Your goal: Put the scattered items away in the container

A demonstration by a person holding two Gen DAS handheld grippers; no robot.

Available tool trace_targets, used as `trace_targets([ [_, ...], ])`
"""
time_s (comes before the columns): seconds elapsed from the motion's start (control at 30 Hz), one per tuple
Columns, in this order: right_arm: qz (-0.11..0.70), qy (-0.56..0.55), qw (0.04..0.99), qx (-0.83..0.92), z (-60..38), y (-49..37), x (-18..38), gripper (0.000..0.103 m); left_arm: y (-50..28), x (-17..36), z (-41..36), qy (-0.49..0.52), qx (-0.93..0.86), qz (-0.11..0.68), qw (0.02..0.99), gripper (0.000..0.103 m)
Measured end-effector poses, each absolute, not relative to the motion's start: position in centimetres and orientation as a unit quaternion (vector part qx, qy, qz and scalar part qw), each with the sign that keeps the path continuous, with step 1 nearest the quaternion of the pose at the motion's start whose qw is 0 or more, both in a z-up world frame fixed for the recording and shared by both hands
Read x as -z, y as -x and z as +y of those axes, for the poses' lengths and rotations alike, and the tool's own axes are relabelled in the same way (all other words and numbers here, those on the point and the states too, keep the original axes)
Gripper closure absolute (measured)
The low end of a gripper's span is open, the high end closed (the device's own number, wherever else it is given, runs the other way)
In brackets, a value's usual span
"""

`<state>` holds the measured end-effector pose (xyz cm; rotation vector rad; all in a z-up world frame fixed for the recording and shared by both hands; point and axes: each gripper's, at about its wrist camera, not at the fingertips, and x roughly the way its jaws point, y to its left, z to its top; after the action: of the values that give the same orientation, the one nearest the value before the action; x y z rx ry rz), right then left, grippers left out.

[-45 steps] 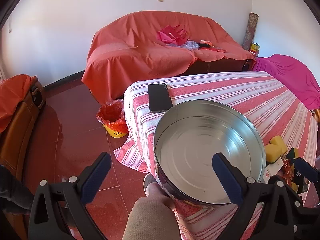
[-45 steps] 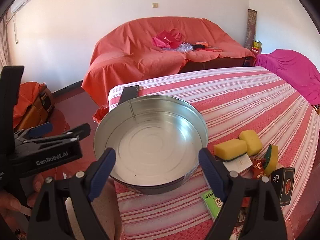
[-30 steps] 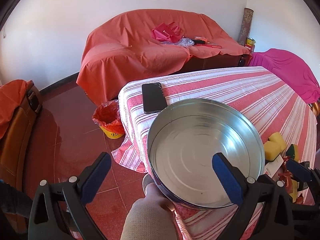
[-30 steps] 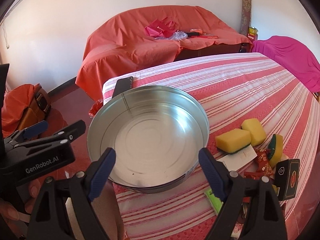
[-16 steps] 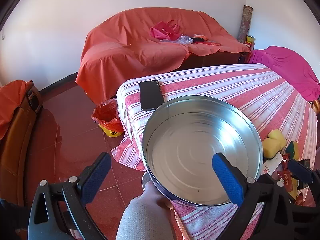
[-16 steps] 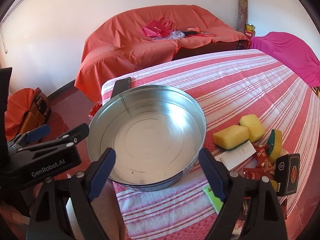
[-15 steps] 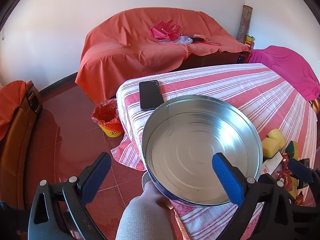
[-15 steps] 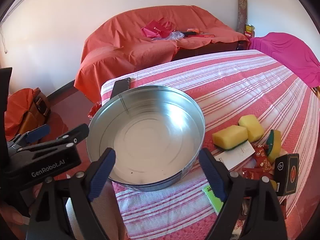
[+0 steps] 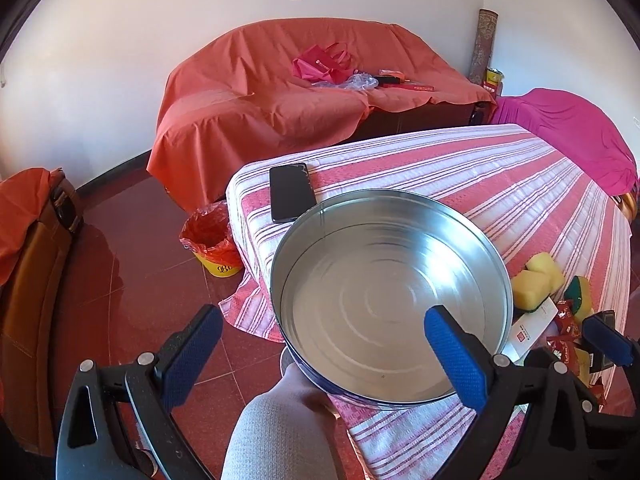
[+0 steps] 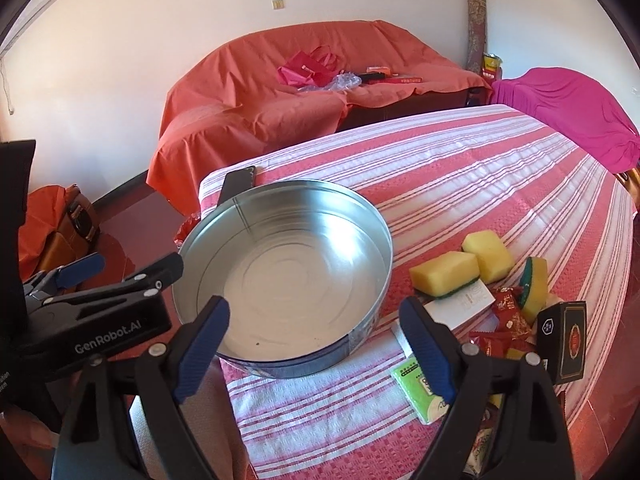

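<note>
Empty tin (image 10: 288, 280) between gaping claws

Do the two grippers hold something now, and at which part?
Nothing is held. The left gripper and right gripper are both open with bare pads, hovering before the empty metal tin.

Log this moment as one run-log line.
left tongs: open | right tongs: open | tin: empty | sponges: on cloth

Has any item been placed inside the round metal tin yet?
No, the round metal tin shows only its bare shiny bottom, while the yellow sponges lie on the tablecloth beside it.
</note>
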<state>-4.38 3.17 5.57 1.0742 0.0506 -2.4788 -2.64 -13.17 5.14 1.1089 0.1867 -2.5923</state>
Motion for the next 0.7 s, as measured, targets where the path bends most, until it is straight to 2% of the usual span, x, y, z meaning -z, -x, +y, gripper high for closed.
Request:
trace_targets([
  [0.2, 0.003, -0.396, 0.196, 0.897, 5.9, 3.6, -5.5, 0.015, 3.1, -5.0, -10.7, -0.393, 0.909, 0.052, 0.126, 0.001],
  [0.53, -0.042, -0.400, 0.114, 0.908, 14.5, -0.7, -4.1, 0.015, 2.7, -4.1, -3.5, -0.407, 0.913, 0.013, 0.017, 0.001],
  [0.7, -0.060, -0.439, 0.094, 0.892, 17.8, -3.1, -1.5, 0.027, 2.2, -2.4, 0.4, -0.419, 0.907, -0.016, -0.046, 0.001],
])
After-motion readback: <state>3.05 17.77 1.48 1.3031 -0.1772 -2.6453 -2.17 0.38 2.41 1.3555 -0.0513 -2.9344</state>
